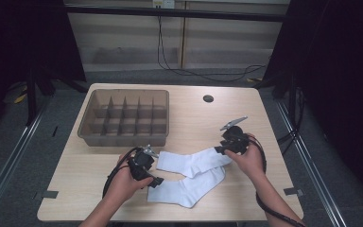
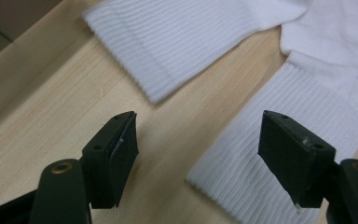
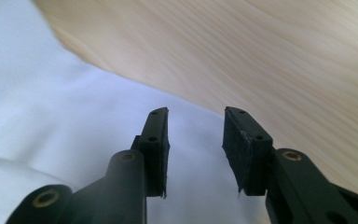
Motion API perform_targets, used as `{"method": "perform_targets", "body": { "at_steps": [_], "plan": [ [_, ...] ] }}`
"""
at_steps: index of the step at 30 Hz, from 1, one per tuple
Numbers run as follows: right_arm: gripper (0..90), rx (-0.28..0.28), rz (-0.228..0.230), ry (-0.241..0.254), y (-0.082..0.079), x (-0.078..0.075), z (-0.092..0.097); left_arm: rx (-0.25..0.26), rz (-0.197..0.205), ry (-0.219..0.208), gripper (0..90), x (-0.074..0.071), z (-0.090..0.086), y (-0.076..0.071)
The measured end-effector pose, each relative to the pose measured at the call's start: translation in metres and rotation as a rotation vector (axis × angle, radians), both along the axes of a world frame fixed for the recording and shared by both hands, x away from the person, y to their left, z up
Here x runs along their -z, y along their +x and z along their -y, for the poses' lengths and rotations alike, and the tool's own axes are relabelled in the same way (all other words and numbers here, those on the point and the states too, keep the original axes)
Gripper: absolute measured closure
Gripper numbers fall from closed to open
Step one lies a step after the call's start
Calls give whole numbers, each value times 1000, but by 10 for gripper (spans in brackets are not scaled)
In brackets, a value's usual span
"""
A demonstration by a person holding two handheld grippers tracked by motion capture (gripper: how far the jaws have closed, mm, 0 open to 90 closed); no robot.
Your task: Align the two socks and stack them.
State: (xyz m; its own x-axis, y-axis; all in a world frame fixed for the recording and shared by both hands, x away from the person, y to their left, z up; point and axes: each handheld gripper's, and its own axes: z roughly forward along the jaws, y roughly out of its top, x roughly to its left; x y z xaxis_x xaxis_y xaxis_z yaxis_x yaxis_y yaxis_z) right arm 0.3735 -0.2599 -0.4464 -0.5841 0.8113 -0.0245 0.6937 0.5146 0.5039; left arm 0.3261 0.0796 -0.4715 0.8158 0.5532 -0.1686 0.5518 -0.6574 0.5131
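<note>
Two white socks lie crossed on the wooden table. The upper sock (image 1: 194,161) runs from its ribbed cuff (image 2: 168,46) on the left to its toe end on the right. The lower sock (image 1: 189,189) lies nearer the front edge, and its cuff (image 2: 270,154) is under one jaw of my left gripper. My left gripper (image 1: 155,180) hovers open and wide at the two cuffs (image 2: 198,121), with nothing held. My right gripper (image 1: 219,150) is at the upper sock's toe end. Its jaws (image 3: 196,112) stand a little apart over the white cloth (image 3: 51,116), and nothing is pinched between the pads.
A brown tray (image 1: 123,140) with several divided compartments stands at the back left of the table. A dark round hole (image 1: 208,98) sits in the tabletop at the back right. Bare wood (image 1: 75,165) shows left of the socks. Cables trail from both grippers.
</note>
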Motion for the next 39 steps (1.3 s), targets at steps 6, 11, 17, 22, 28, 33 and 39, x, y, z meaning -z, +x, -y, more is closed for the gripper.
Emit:
{"method": "perform_targets", "body": {
  "at_steps": [6,11,17,22,28,33,39],
  "plan": [
    [616,119,-22,32,-2,9,39,7,-7,5,283,1,2,3],
    [816,96,-97,142,-3,17,40,15,-8,3,283,0,6,4],
    [891,116,-22,131,4,6,36,26,-10,7,283,1,10,7],
    [757,141,-28,127,3,9,41,40,-16,11,283,1,13,8],
    [696,107,-38,87,-20,4,40,43,-21,22,287,0,14,6],
    [696,45,-92,93,-43,3,28,66,-29,40,305,-1,16,2],
    [699,-9,-119,34,-48,18,6,102,-34,61,335,-3,18,-3]
  ]
}}
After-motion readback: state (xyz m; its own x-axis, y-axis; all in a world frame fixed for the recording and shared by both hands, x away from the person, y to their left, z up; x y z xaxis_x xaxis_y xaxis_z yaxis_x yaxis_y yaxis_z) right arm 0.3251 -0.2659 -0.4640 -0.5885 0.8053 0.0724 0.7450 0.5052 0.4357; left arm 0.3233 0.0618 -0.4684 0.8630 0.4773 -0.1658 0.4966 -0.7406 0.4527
